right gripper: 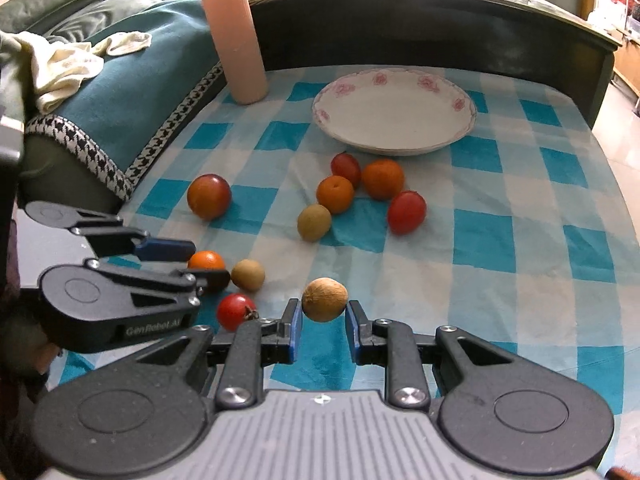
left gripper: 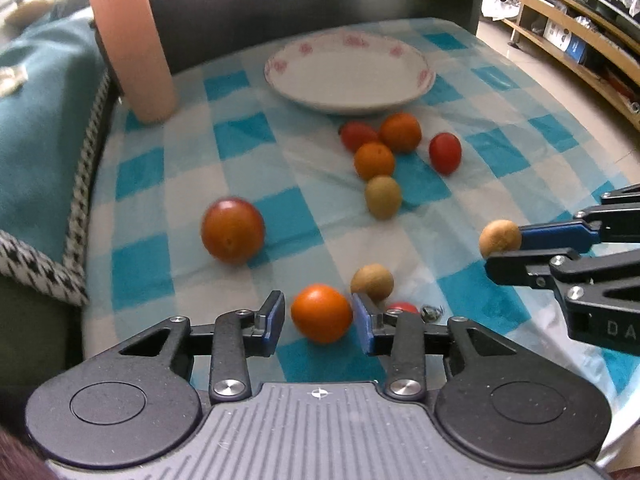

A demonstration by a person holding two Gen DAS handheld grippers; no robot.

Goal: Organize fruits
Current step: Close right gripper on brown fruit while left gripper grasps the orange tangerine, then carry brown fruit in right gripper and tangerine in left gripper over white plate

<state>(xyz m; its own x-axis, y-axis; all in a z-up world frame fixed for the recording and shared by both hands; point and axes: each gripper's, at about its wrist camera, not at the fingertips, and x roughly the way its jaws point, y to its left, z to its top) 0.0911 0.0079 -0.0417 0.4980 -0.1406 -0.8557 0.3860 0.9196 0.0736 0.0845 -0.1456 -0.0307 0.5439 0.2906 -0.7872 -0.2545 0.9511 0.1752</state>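
My left gripper is reaching low over the checked tablecloth, its fingers pointing toward the far plate. An orange fruit is sitting between its blue pads; the right pad is touching the fruit, while a thin gap is showing at the left pad — so the jaws are narrowed around it, and I cannot tell whether the grip is firm. In the right wrist view this gripper is lying on its side, one finger above the other, with the orange fruit between the tips.

My right gripper is pointing forward along the table, its fingers level. A brown fruit is sitting at the tips of its fingers; the pads are standing just off both sides of it there. In the left wrist view this gripper is coming in from the right edge, and the brown fruit is sitting pressed against the tip of the blue pad — whether it is truly gripped, I cannot tell.

Near the left gripper are lying a tan fruit and a red tomato. Farther along are lying a large tomato alone and a cluster — two small oranges, two red tomatoes and a greenish fruit — just before the empty plate. A pink cylinder is standing upright at the table's far left corner.
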